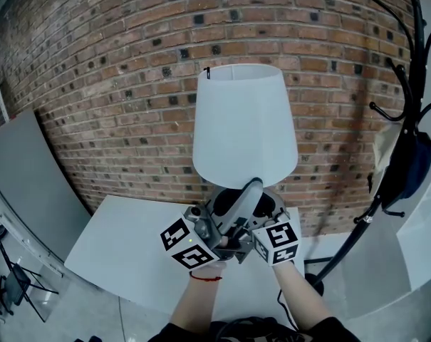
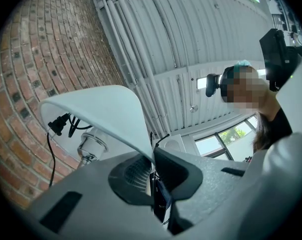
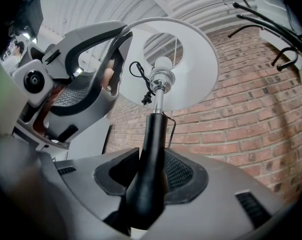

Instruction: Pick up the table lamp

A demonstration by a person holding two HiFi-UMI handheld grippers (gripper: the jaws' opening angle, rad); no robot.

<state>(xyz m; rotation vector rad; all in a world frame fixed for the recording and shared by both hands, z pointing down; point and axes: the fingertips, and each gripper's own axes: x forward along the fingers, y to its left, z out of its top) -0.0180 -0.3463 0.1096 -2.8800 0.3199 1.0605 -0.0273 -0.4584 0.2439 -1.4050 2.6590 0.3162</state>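
The table lamp has a white cone shade (image 1: 243,127) on a black stem (image 3: 151,149), with a bulb socket (image 3: 162,76) under the shade. My right gripper (image 3: 150,166) is shut on the stem, which stands upright between its ribbed pads. My left gripper (image 2: 153,159) is shut on the shade's lower rim (image 2: 141,144); in the right gripper view its grey jaws clamp the rim at the upper left. In the head view both marker cubes sit side by side under the shade. The lamp's base is hidden behind the grippers.
A white table (image 1: 122,255) lies below, against a red brick wall (image 1: 130,63). A black coat stand (image 1: 404,112) with a dark blue bag (image 1: 414,169) rises at the right. A grey panel (image 1: 23,184) leans at the left.
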